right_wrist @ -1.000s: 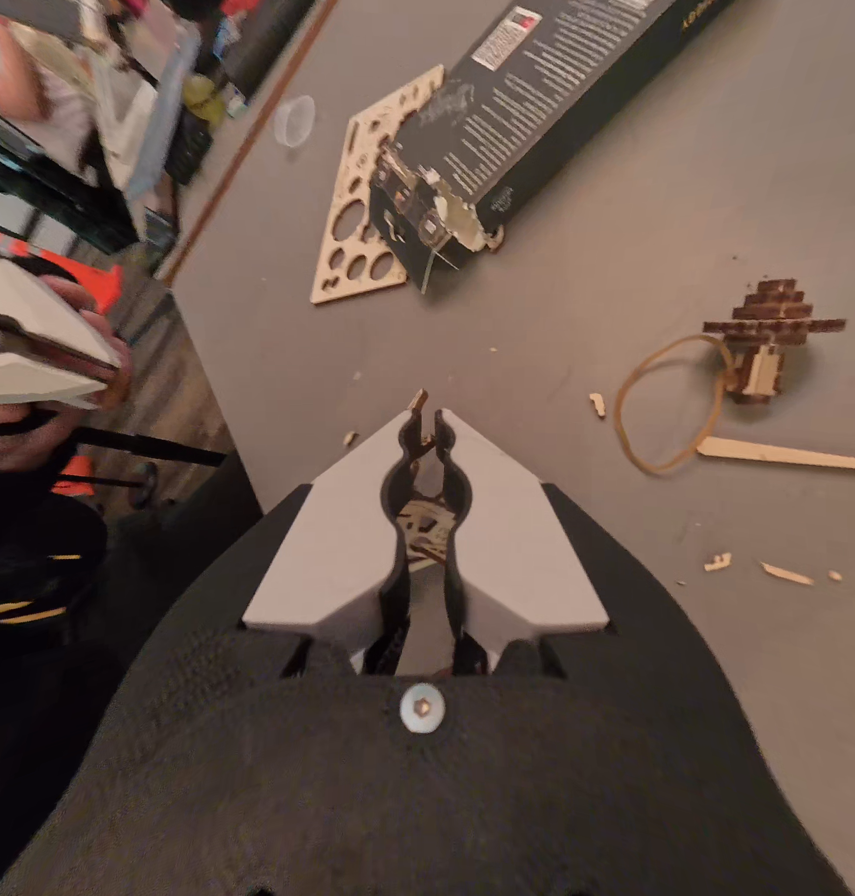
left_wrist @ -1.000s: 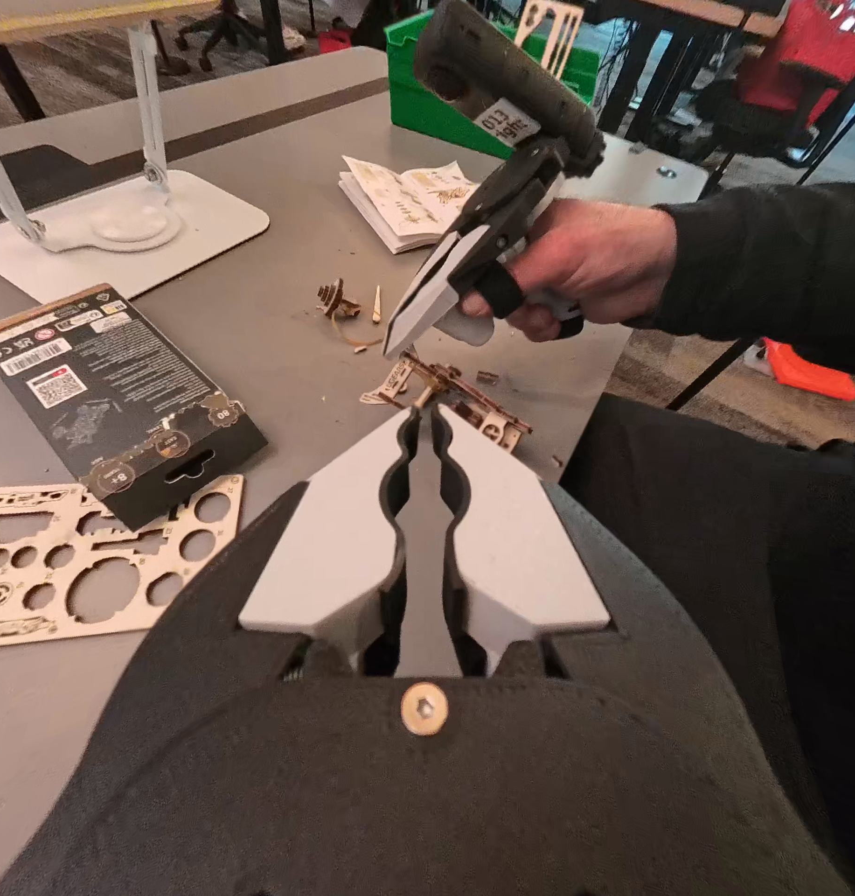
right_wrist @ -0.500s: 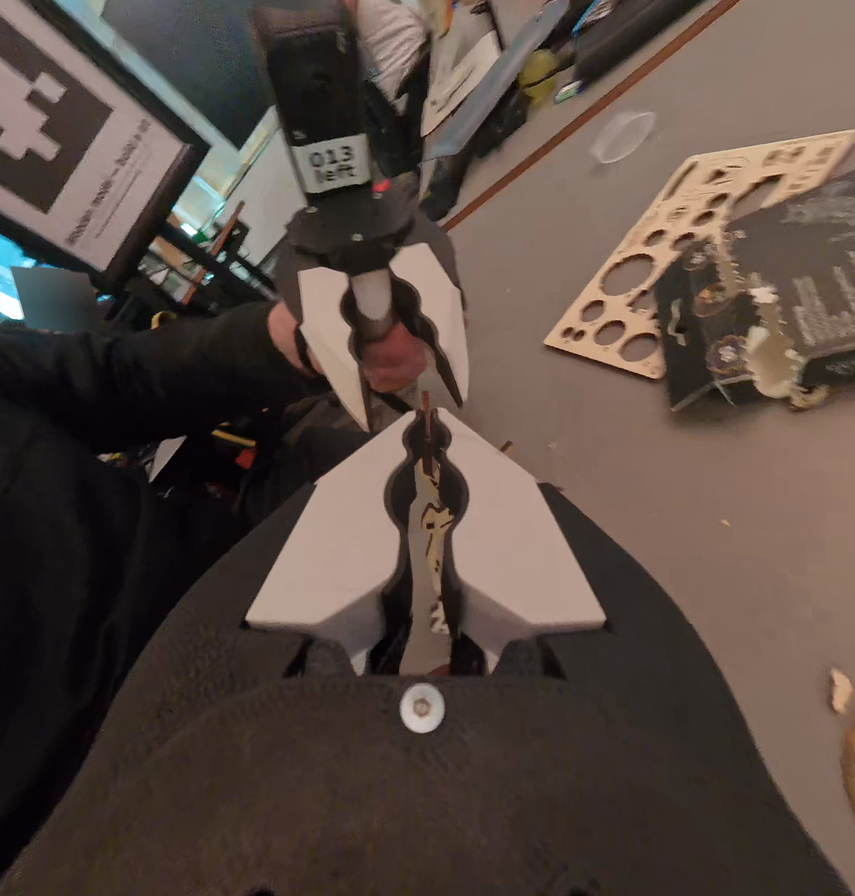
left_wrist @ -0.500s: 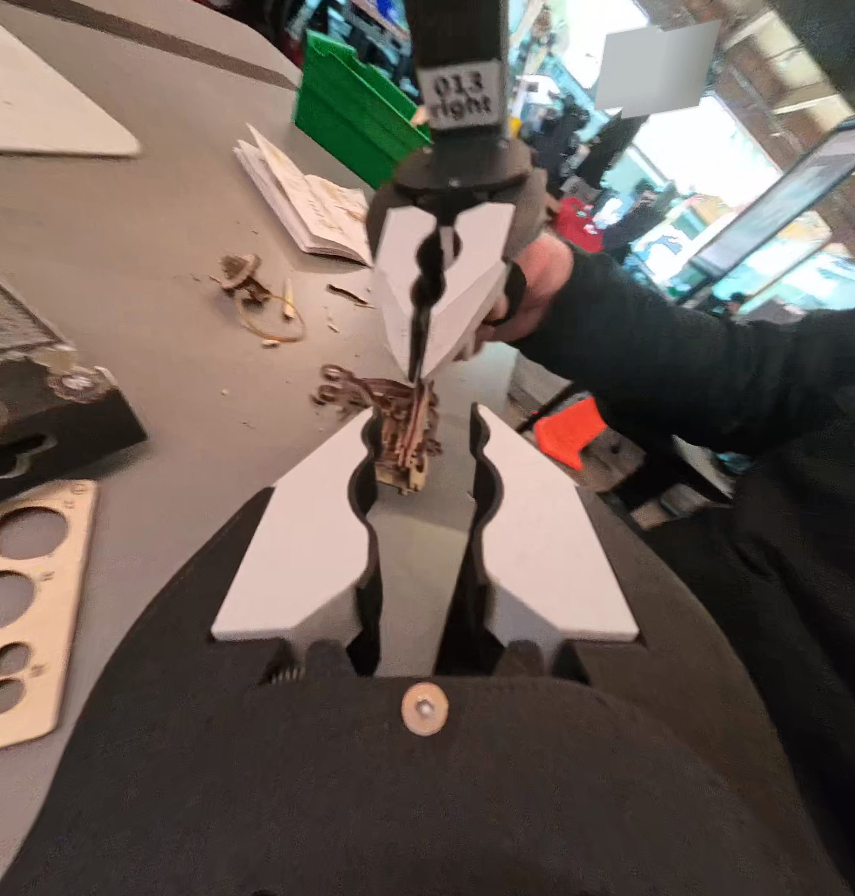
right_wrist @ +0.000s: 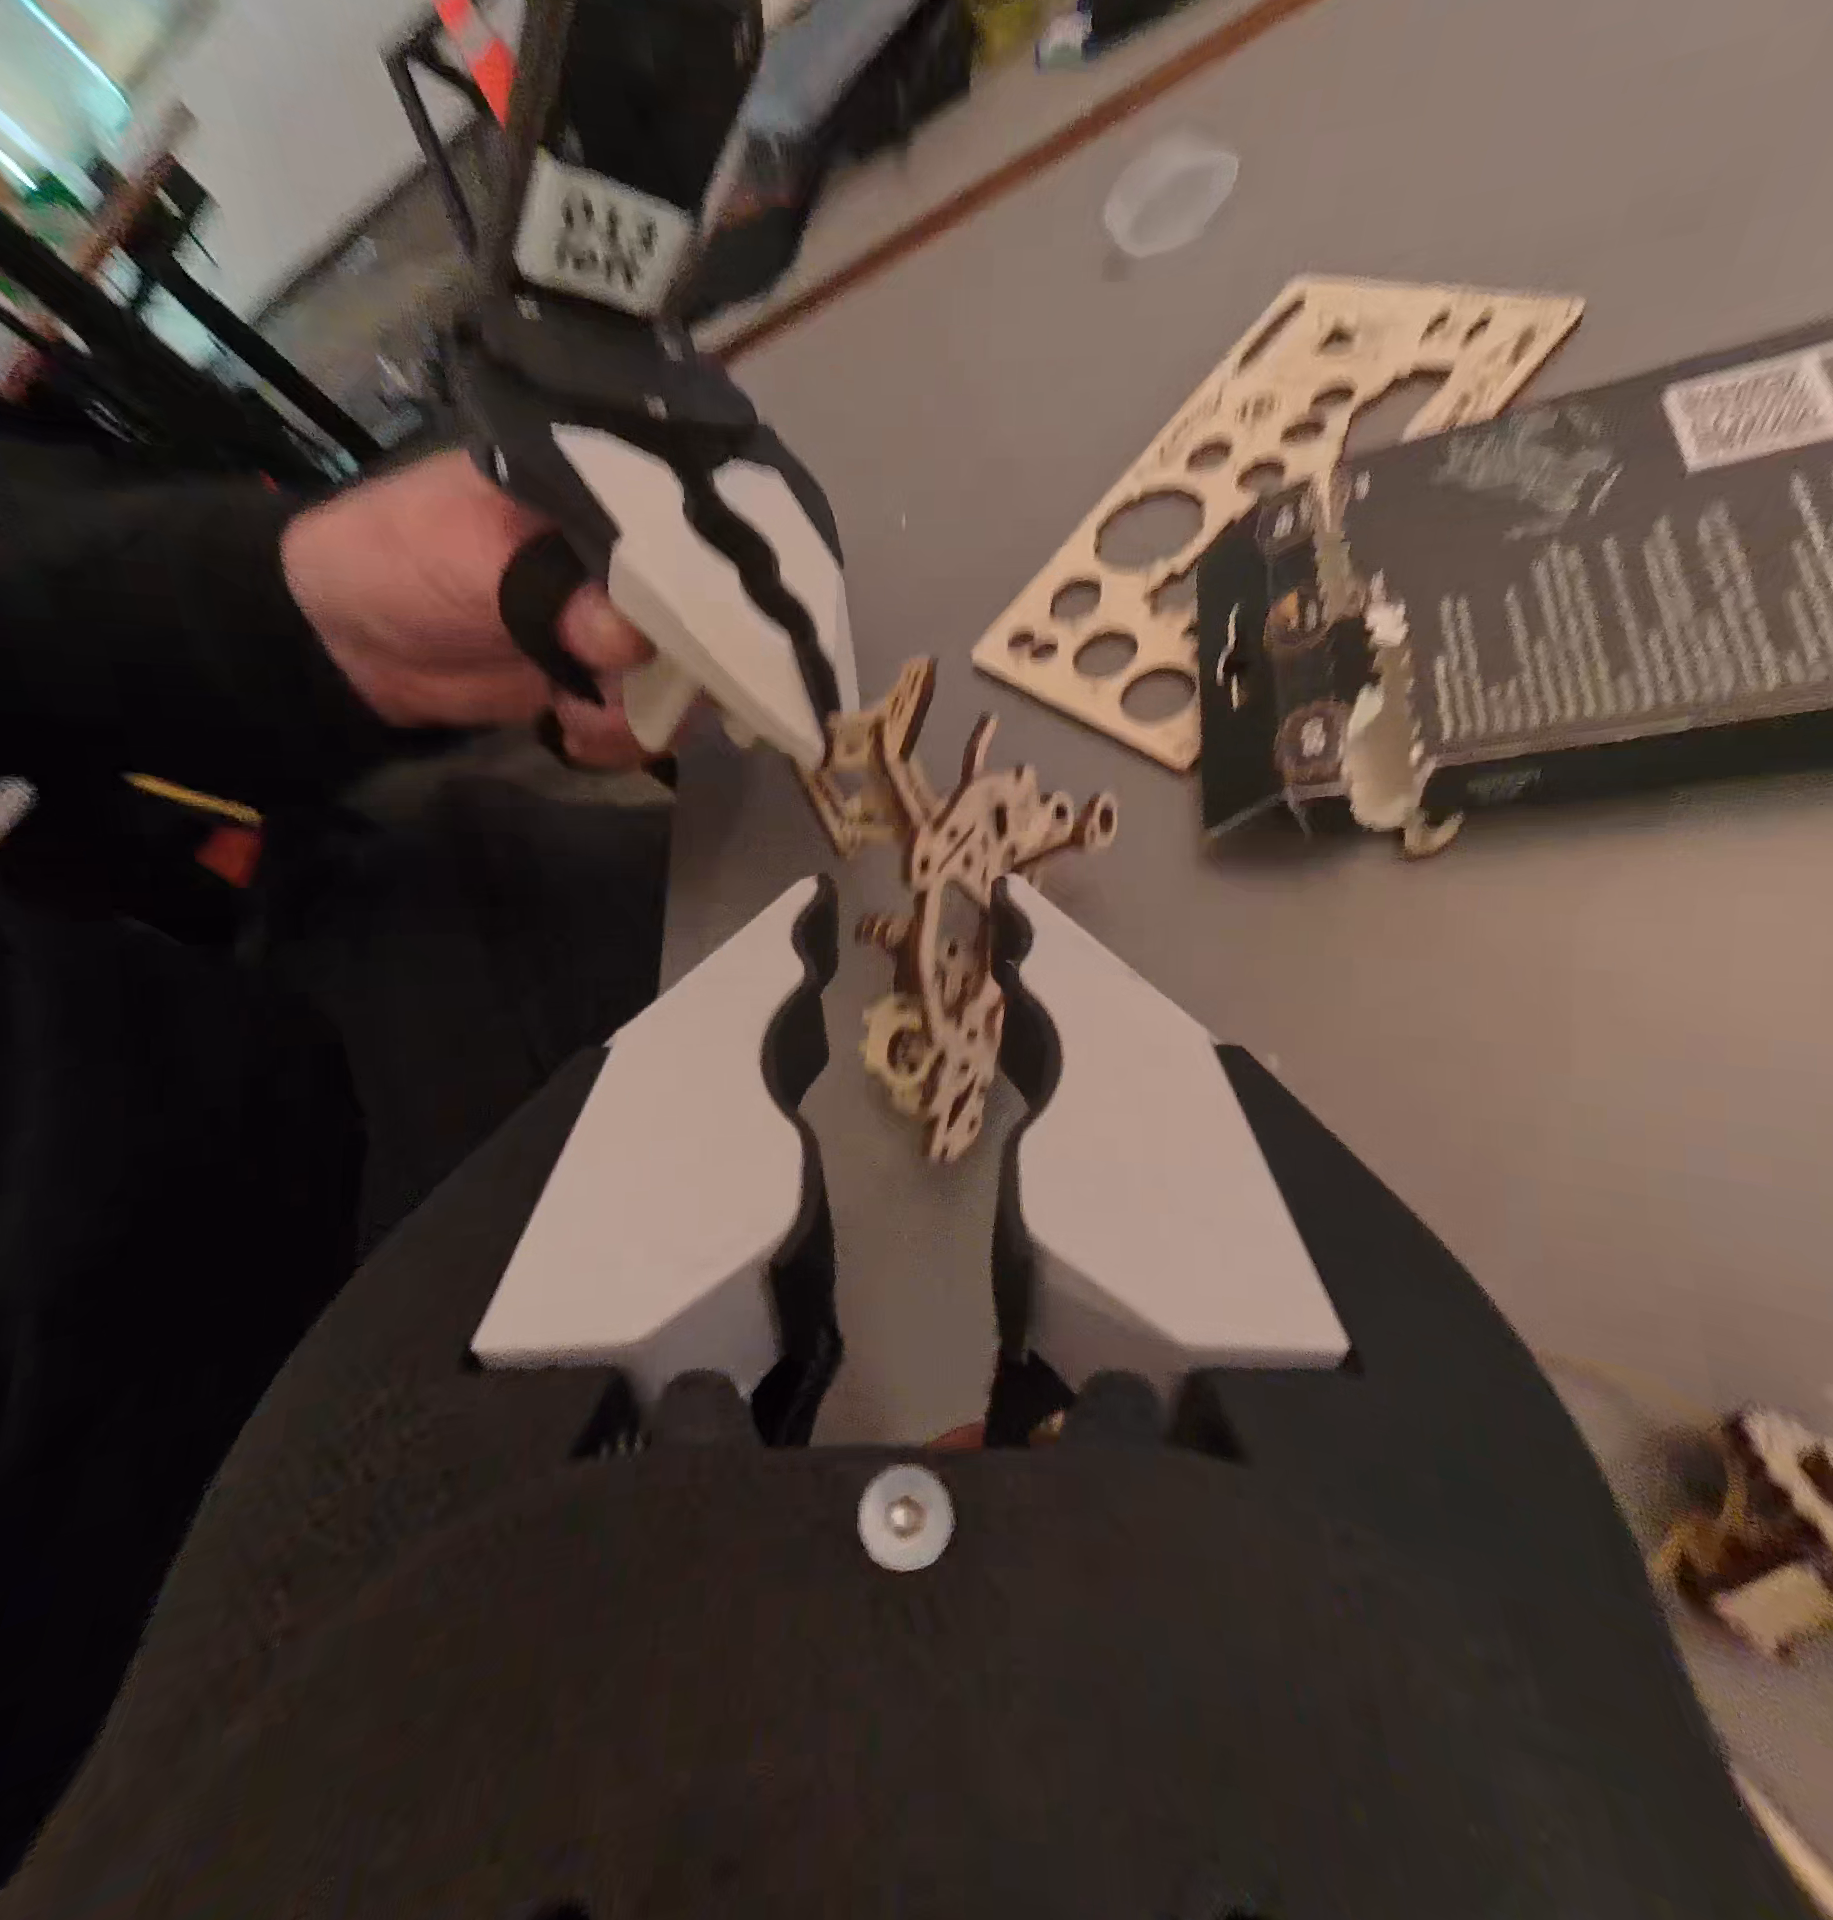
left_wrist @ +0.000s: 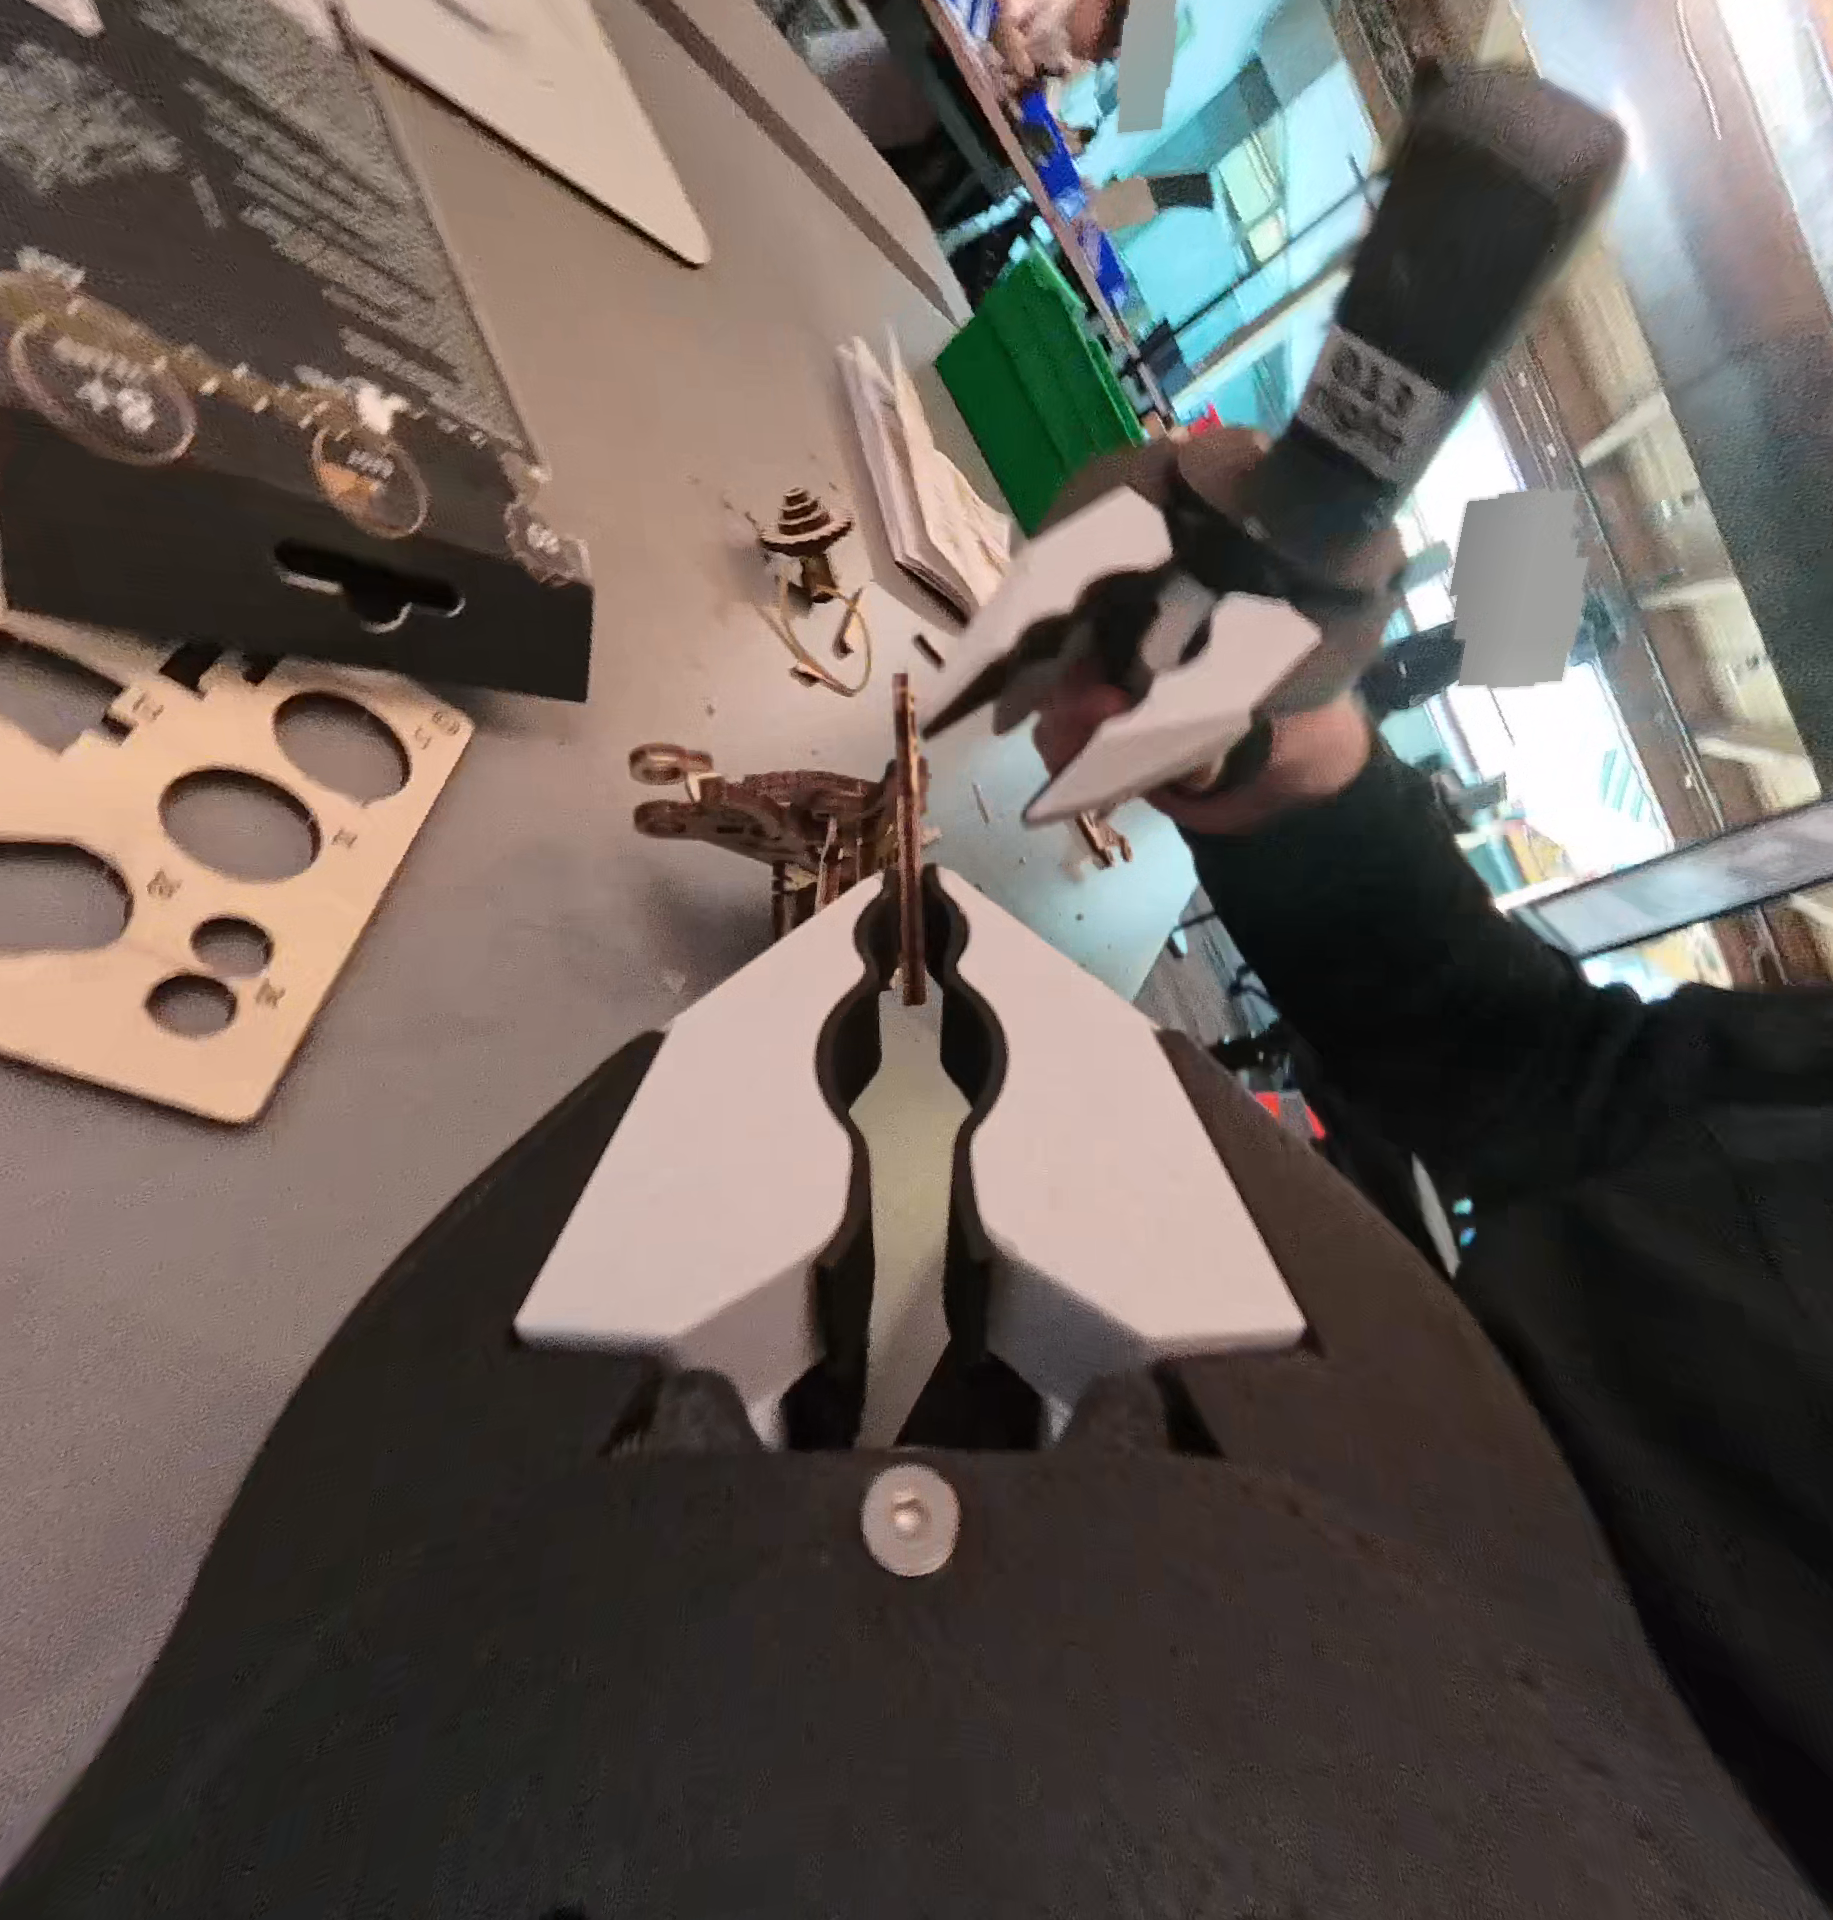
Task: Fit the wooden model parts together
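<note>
Pinching one thin edge of the wooden model (right_wrist: 948, 883), the left tool (right_wrist: 824, 743) holds it above the desk (right_wrist: 1514, 1039), its long axis running down between the spread fingers of the right tool (right_wrist: 917, 894) (nearer, gripping nothing).

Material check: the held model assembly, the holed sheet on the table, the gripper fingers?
Model assembly: thin pale plywood, apparently laser-cut; its edges are dark brown.
Holed sheet: same pale ply, unfinished, with round cutouts where parts came out.
Left gripper fingers: matte white hard plastic with black wavy inner pads, possibly rubber; the look leaves that open.
</note>
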Motion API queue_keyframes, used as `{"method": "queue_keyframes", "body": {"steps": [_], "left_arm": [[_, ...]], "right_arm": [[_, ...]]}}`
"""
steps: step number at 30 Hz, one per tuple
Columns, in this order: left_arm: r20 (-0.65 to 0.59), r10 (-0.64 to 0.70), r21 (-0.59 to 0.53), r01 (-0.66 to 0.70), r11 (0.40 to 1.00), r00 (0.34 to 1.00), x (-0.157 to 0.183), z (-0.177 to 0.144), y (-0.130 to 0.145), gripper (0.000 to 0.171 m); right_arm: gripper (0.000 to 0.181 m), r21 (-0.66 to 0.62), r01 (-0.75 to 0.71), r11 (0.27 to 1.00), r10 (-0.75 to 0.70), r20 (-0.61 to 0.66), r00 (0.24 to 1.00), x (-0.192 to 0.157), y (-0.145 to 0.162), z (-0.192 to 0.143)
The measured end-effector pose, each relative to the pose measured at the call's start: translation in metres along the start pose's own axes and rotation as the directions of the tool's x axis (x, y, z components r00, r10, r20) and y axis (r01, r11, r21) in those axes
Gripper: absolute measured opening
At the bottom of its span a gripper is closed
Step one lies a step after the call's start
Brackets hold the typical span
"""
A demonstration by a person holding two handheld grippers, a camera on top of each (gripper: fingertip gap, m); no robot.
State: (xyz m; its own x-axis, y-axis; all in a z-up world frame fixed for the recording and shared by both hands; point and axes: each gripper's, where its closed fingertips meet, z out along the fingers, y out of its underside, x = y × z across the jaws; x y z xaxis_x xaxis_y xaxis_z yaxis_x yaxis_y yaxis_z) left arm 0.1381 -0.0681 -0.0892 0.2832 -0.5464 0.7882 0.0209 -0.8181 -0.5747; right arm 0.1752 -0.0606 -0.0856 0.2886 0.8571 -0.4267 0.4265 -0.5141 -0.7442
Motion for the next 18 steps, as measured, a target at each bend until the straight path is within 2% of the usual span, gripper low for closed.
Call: {"method": "queue_keyframes", "body": {"steps": [3, 5, 9, 11, 13, 14, 17, 18], "left_arm": [[0.041, -0.051, 0.041, 0.049, 0.998, 0.998, -0.005, 0.003, 0.006, 0.001], [0.033, -0.064, 0.048, 0.062, 0.997, 0.997, 0.001, 0.006, 0.005, 0.001], [0.05, -0.001, 0.037, -0.001, 0.999, 0.999, 0.01, 0.007, 0.006, 0.006], [0.007, 0.029, 0.051, -0.029, 0.998, 1.0, 0.019, 0.002, 0.005, 0.015], [0.022, 0.115, 0.008, -0.116, 0.993, 0.993, 0.022, -0.005, 0.008, 0.028], [0.04, 0.206, -0.035, -0.205, 0.978, 0.978, 0.022, -0.008, 0.009, 0.041], [0.095, 0.413, -0.199, -0.389, 0.899, 0.906, 0.014, -0.009, 0.014, 0.089], [0.089, 0.493, -0.249, -0.46, 0.852, 0.866, 0.012, -0.006, 0.017, 0.095]], "right_arm": [[0.023, -0.108, 0.048, 0.993, -0.057, -0.087, 0.995, 0.002, 0.028, 0.005], [0.013, -0.148, 0.065, 0.987, -0.085, -0.133, 0.987, 0.008, 0.04, 0.011], [0.001, -0.166, 0.084, 0.982, -0.104, -0.114, 0.988, 0.01, 0.043, 0.017], [0.0, -0.183, 0.103, 0.978, -0.119, -0.083, 0.989, 0.007, 0.044, 0.018], [0.0, -0.198, 0.117, 0.973, -0.131, -0.059, 0.99, 0.006, 0.043, 0.017], [0.0, -0.205, 0.116, 0.972, -0.125, -0.028, 0.992, 0.004, 0.044, 0.016], [0.0, -0.19, 0.155, 0.969, -0.15, 0.037, 0.988, 0.005, 0.044, 0.013], [0.0, -0.185, 0.175, 0.967, -0.164, 0.074, 0.984, 0.002, 0.045, 0.013]]}}
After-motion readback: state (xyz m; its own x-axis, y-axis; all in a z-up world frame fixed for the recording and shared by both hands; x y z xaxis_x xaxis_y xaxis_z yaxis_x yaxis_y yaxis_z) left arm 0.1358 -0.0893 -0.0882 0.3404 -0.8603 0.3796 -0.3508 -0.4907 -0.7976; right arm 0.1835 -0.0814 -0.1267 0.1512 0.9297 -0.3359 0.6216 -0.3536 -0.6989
